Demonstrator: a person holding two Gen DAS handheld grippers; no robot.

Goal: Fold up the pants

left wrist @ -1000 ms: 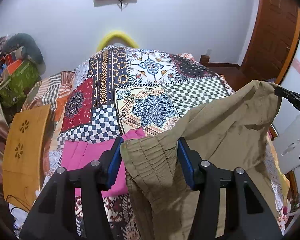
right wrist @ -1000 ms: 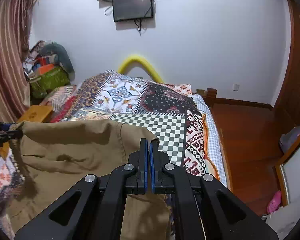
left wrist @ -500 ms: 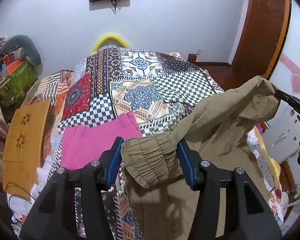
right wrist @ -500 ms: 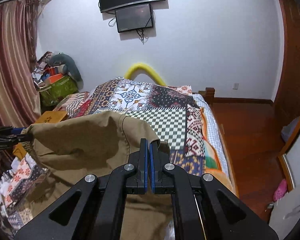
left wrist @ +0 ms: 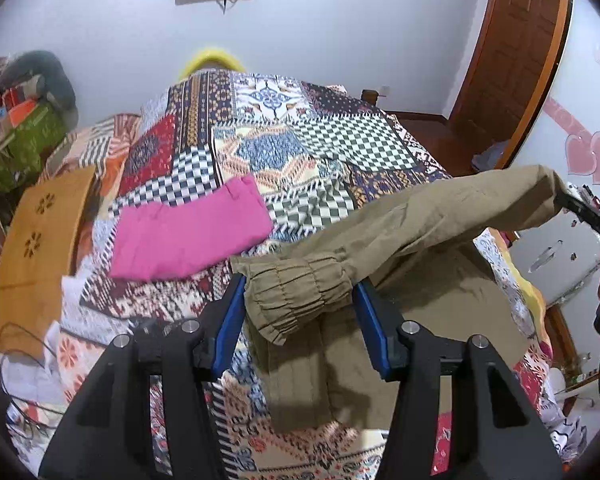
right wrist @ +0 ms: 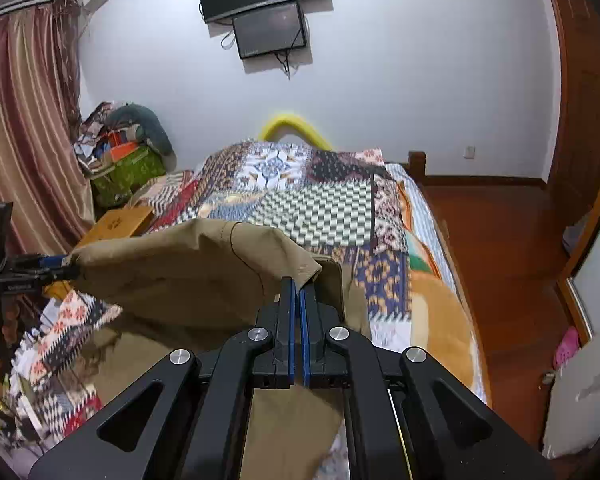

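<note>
Left wrist view: no legible writing on khaki pants (left wrist: 420,224).

A: Where does my left camera sit?
B: Behind the left gripper (left wrist: 300,304), close above the bed (left wrist: 284,140), tilted steeply down toward the far wall.
A: And my right?
B: Behind the right gripper (right wrist: 298,292), aimed flatter. Both views share the bed, pants (right wrist: 188,272), wall screen (right wrist: 270,32).
</note>
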